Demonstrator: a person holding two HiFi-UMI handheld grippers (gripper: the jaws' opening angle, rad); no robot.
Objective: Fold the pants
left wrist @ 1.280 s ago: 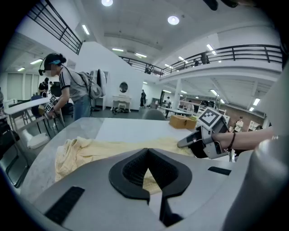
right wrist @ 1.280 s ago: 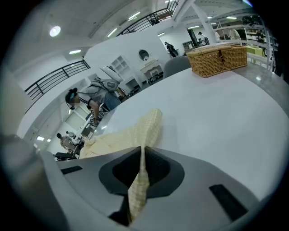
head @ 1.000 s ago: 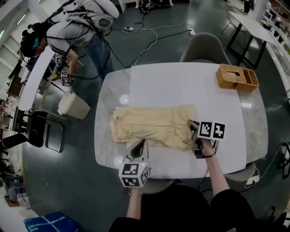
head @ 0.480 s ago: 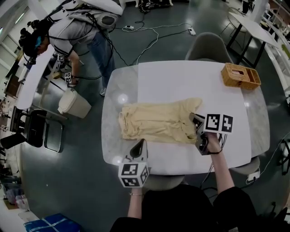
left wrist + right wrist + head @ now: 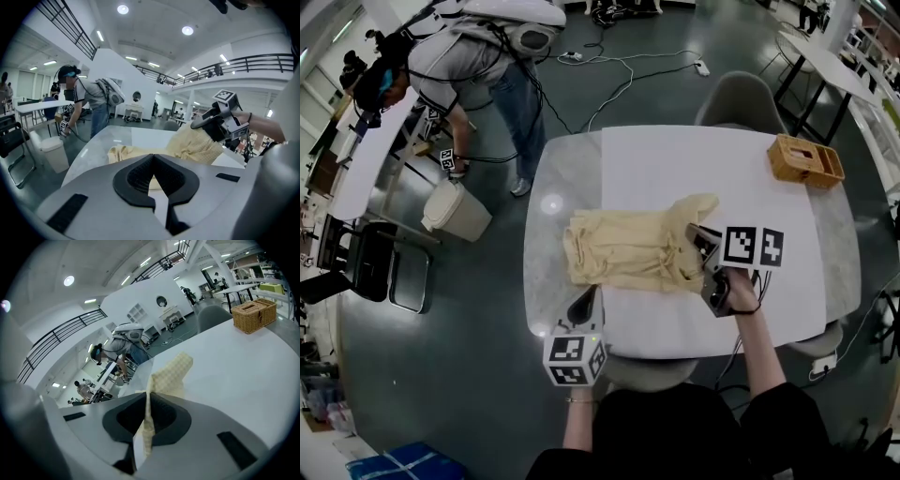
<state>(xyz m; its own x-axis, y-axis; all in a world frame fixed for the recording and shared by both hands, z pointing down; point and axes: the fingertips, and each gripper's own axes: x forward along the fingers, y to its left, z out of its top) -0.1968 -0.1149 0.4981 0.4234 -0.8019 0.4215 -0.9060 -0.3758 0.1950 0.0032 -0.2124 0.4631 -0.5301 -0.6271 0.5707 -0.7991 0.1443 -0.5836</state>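
- Pants [image 5: 623, 251]: pale yellow, bunched in a wide heap on the left-middle part of the counter [image 5: 675, 159]. The left end lies flat and the right end is raised off the surface.
- Right hand-held gripper [image 5: 695, 235]: jaws closed on the right end of the pants. In the right gripper view [image 5: 149, 397] a fold of checked cloth runs up between the pads. A loose corner stands beyond the jaws towards the far side.
- Left hand-held gripper [image 5: 589, 293]: at the near edge of the counter, just beside the pants' near hem. The left gripper view [image 5: 153, 157] shows the jaws together at the tips with nothing clamped.
- Basket [image 5: 805, 161]: wicker, at the far right corner of the counter, well apart from the pants.
- Chair [image 5: 739, 98]: at the far side of the counter.
- Person [image 5: 464, 61]: bent over on the far left, beside a bin [image 5: 455, 211].
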